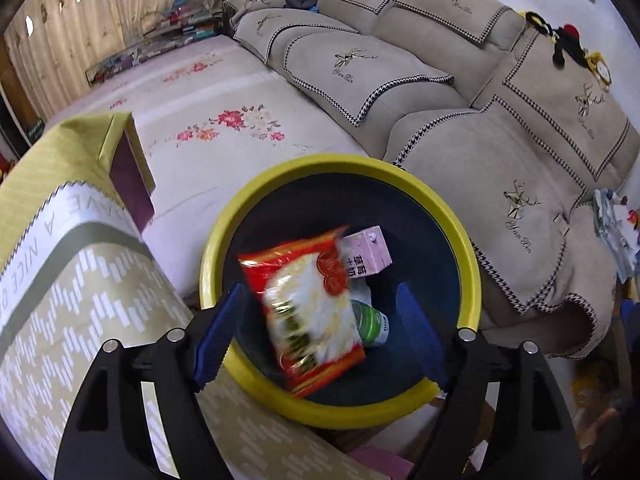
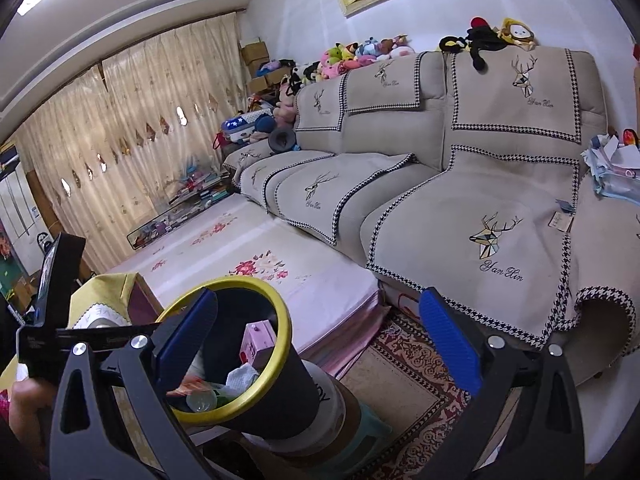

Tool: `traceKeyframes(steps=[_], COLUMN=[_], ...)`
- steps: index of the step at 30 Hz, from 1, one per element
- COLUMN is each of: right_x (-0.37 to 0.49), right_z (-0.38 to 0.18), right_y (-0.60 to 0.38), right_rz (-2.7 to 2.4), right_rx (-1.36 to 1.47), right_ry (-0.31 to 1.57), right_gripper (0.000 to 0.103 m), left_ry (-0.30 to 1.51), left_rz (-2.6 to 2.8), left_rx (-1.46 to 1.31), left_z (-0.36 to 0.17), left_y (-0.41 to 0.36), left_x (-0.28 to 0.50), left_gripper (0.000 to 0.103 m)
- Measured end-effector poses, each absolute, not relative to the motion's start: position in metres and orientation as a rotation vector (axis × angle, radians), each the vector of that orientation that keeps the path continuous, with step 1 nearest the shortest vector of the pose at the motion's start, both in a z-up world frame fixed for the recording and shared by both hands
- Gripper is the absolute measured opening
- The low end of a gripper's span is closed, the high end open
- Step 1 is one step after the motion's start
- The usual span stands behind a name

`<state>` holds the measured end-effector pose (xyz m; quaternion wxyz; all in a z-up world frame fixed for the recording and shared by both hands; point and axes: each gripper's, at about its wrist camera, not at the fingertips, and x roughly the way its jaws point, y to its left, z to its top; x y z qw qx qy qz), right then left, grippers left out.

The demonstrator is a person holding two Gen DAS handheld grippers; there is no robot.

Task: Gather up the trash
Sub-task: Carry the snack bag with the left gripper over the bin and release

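**Both grippers wide above the yellow-rimmed bin**

My left gripper (image 1: 320,336) tilts steeply down over the trash bin (image 1: 472,276), its blue pads (image 1: 218,334) standing far apart, one on each side of the bin's mouth. Nothing is pressed between them: the red noodle packet (image 1: 310,312) sits between the pads in view but clear of both, blurred, lying over the other rubbish inside the bin. Beneath the packet, further into the bin, lie a green-labelled bottle (image 1: 374,322) and a pink milk carton (image 1: 368,252) toward the bin's far wall.

My right gripper (image 2: 320,346) points only gently downward, just right of the bin (image 2: 280,328), jaws spread and empty. Its left pad (image 2: 186,340) overlaps the bin's near rim in view. At the left edge of that view a hand (image 2: 24,408) grips the black frame of the left gripper.

Left of the bin lies a yellow-green tablecloth (image 1: 60,152). Beyond the bin spreads a floral mat (image 1: 224,120), then the beige sofa (image 1: 500,140) behind it.
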<state>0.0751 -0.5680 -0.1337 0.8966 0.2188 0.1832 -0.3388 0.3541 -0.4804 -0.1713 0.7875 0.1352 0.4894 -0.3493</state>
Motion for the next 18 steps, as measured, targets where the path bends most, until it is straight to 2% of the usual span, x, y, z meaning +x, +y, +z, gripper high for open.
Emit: traceKeyframes(steps=[7,18], right_x=[0.083,0.118], right_z=[-0.129,-0.110], right_y=[-0.555,-0.500], right_rz=[-0.670,-0.560], right_rx=[0.441,0.363], right_ry=[0.383,0.393], right_gripper=[0.096,0.096], left_ry=[0.913,0.703], left_rz=[-0.724,-0.415], left_rx=[0.174,0.022], left_z=[-0.123,-0.075], left_y=[-0.390,-0.162], left_x=[0.334,0.315], left_gripper=[0.091,0.098])
